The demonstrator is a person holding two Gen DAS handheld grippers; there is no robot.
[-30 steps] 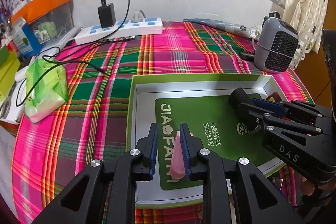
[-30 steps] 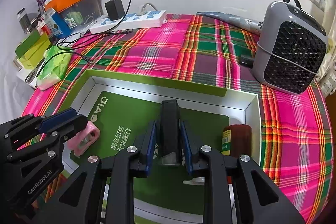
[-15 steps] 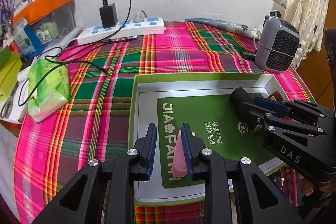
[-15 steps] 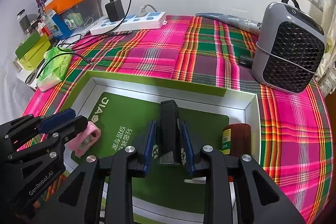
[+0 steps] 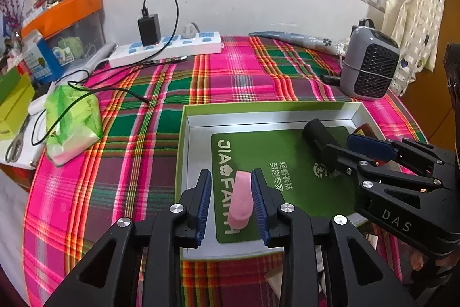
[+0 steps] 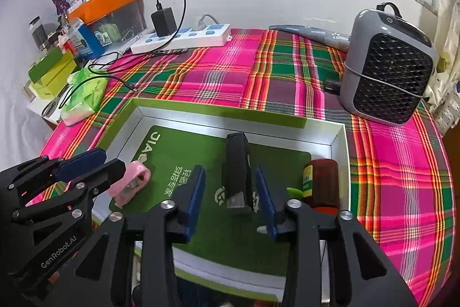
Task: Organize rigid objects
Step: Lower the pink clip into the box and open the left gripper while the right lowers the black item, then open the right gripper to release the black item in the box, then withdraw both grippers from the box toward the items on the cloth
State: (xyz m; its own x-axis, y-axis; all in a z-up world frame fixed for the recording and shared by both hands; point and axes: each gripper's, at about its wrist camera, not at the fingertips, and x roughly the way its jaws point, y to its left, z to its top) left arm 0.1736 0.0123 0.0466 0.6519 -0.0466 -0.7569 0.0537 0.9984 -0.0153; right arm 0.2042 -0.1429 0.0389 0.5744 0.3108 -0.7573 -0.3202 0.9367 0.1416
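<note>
Opening over the box [image 6: 340, 140], both tools release; only right view shows the bottle [image 6: 322, 181].

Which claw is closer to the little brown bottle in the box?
Right. The right claw straddles the black block just beside the brown bottle, jaws opening. The left claw is across the box, around the pink piece.

A second ago the left gripper [image 5: 231, 202] was clamped on the pink object [image 5: 242, 202]; now its jaws are opening, and a gap shows on one side. The right gripper [image 6: 230, 199] has let go of the black object [image 6: 237, 171] too, jaws opening. Both objects now lie in the green box [image 6: 218, 112].
</note>
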